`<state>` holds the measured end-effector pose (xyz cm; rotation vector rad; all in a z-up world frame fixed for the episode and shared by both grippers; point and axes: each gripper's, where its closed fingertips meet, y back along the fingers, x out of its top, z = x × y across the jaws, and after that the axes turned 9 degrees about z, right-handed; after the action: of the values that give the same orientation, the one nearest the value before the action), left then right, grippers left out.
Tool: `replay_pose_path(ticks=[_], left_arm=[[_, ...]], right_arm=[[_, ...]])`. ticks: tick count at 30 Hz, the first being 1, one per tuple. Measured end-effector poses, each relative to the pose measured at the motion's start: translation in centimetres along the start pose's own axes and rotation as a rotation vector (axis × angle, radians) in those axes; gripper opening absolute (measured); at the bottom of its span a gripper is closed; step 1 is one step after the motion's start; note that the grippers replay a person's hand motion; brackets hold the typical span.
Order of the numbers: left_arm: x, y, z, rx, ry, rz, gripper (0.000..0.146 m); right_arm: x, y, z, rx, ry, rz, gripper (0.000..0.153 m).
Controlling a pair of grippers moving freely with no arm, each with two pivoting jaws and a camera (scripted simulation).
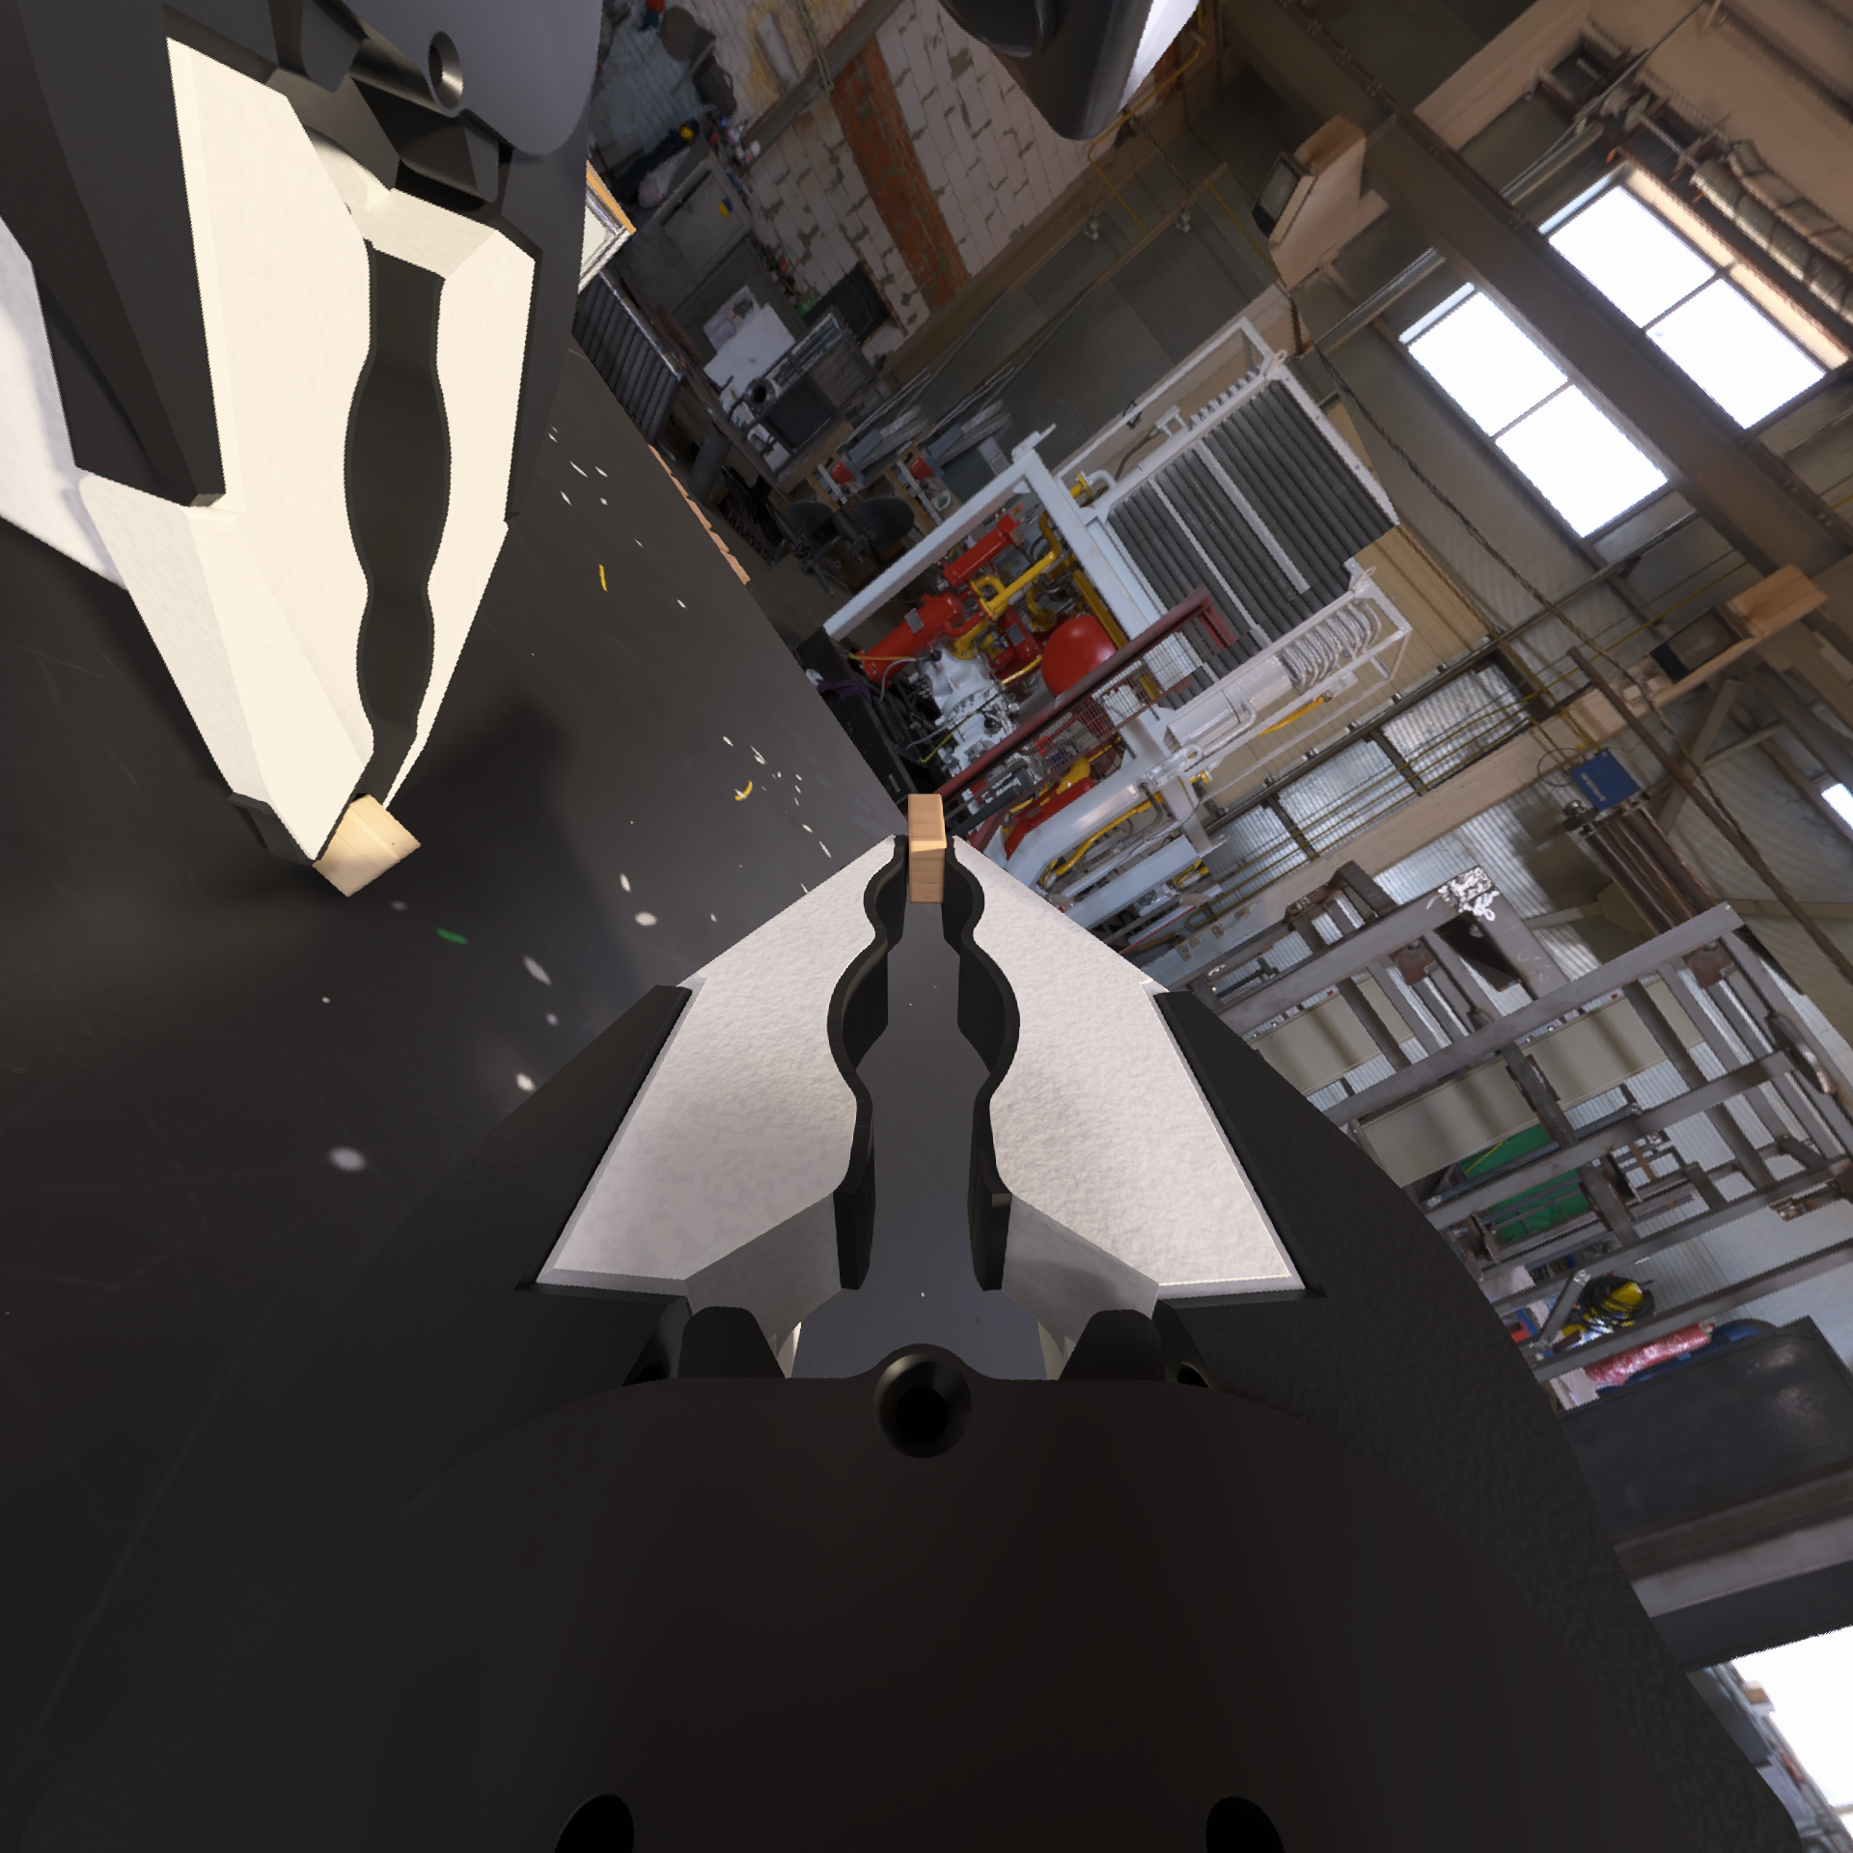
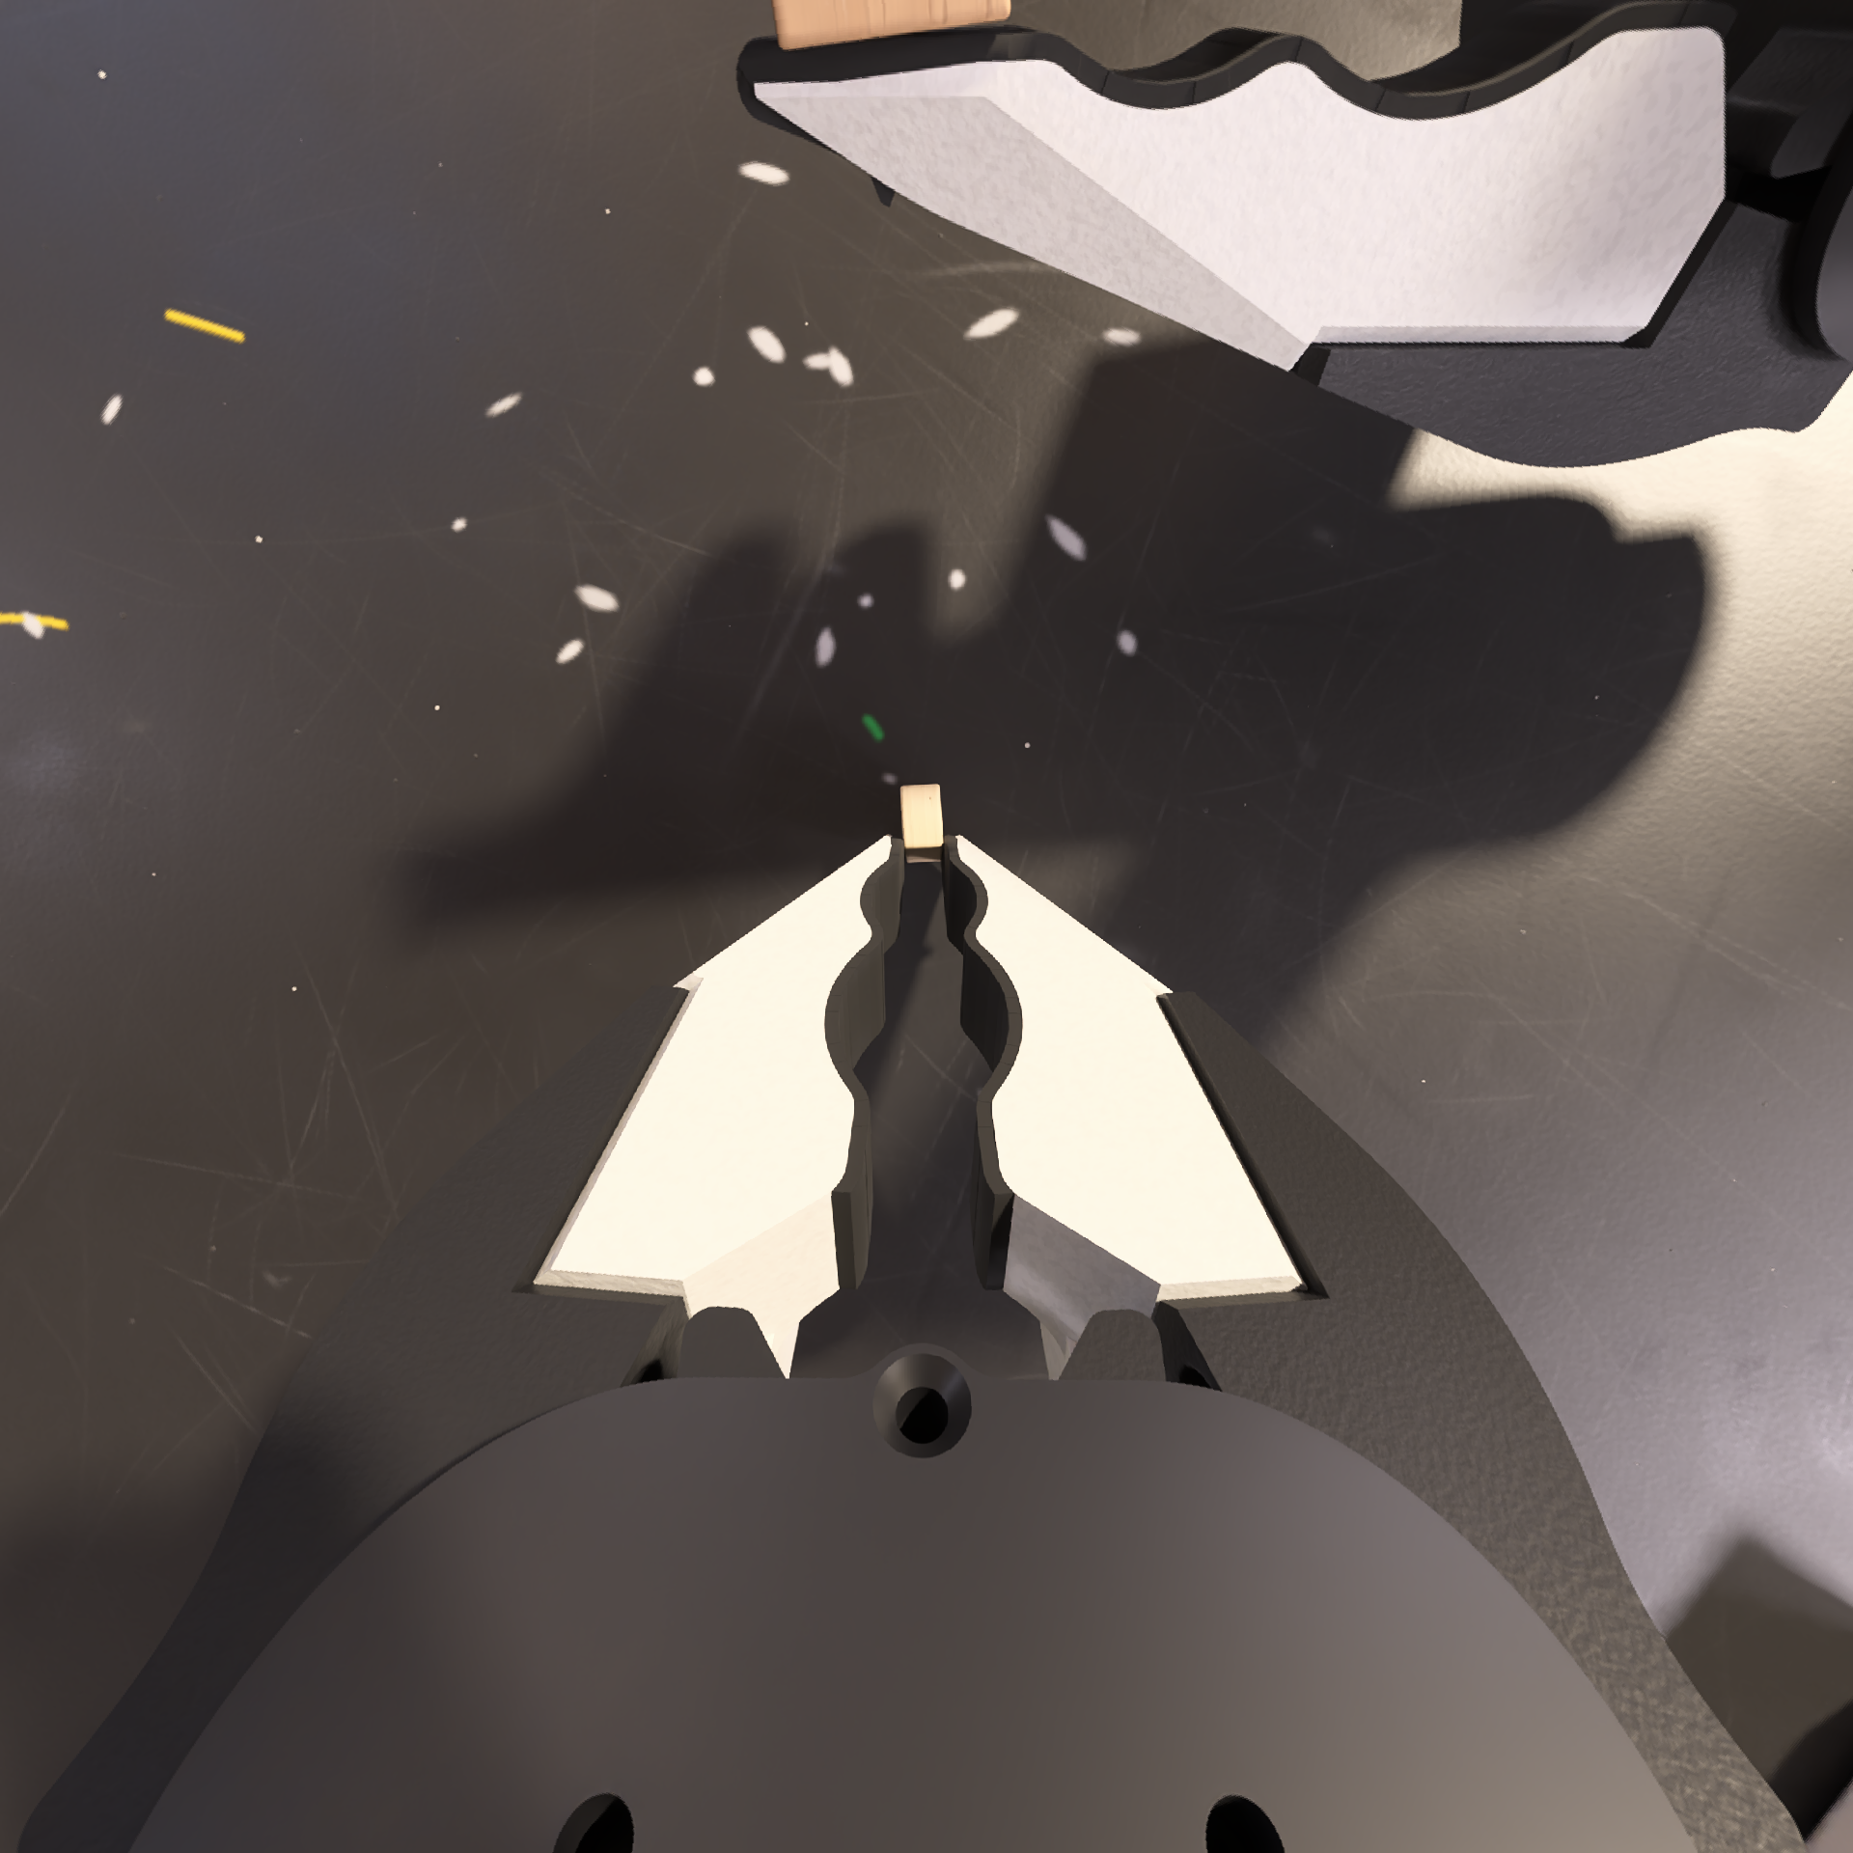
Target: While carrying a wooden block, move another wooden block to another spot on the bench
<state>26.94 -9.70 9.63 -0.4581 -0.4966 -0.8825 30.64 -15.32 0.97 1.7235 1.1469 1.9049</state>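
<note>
My left gripper point(image 1: 924, 862) is shut on a small tan wooden block point(image 1: 925, 840) that sticks out past its fingertips, held above the dark bench point(image 1: 251, 1053). My right gripper point(image 2: 922, 847) is shut on a second, paler wooden block point(image 2: 921, 814), pointed down at the bench point(image 2: 301, 802). In the left wrist view the right gripper point(image 1: 351, 832) shows at upper left with its block point(image 1: 366, 845) low over the bench; whether it touches I cannot tell. In the right wrist view the left gripper point(image 2: 1253, 191) crosses the top with its block point(image 2: 892, 15) at the frame edge.
The dark scratched bench carries white flecks point(image 2: 767, 346), yellow slivers point(image 2: 204, 326) and a green speck point(image 2: 871, 727). The bench's far edge point(image 1: 802, 642) runs diagonally in the left wrist view, with workshop machinery point(image 1: 1053, 642) and metal racks point(image 1: 1504, 1053) beyond it.
</note>
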Motion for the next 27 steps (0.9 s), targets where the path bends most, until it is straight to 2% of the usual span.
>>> replay_pose_path(ticks=[3, 6, 7, 13, 19, 23, 27], left_arm=[[0.2, 0.0, -0.2, 0.008, 0.008, 0.011, 0.006], [0.4, -0.1, -0.4, 0.020, 0.022, 0.026, 0.005], [0.6, -0.1, -0.4, 0.020, 0.030, 0.035, 0.005], [1.7, 0.3, -0.5, -0.003, 0.084, 0.129, 0.005], [1.5, 0.0, -0.6, 0.010, 0.066, 0.116, 0.005], [1.8, 0.1, -0.7, 0.007, 0.094, 0.136, 0.005], [2.3, 0.4, -0.8, -0.003, 0.128, 0.177, 0.006]], right_arm=[[-0.1, 0.0, 0.0, 0.007, -0.014, 0.004, 0.007], [-0.1, 0.4, 0.1, 0.001, -0.019, 0.012, 0.024], [0.1, 0.5, 0.1, 0.003, -0.019, 0.023, 0.026], [0.1, 0.2, -0.3, 0.039, -0.036, 0.050, 0.020], [0.5, -0.2, 0.0, 0.044, -0.059, 0.089, 0.020], [0.3, 1.3, 0.5, 0.005, -0.064, 0.097, 0.020], [-1.1, 2.3, 0.6, 0.030, -0.156, 0.048, 0.013]])
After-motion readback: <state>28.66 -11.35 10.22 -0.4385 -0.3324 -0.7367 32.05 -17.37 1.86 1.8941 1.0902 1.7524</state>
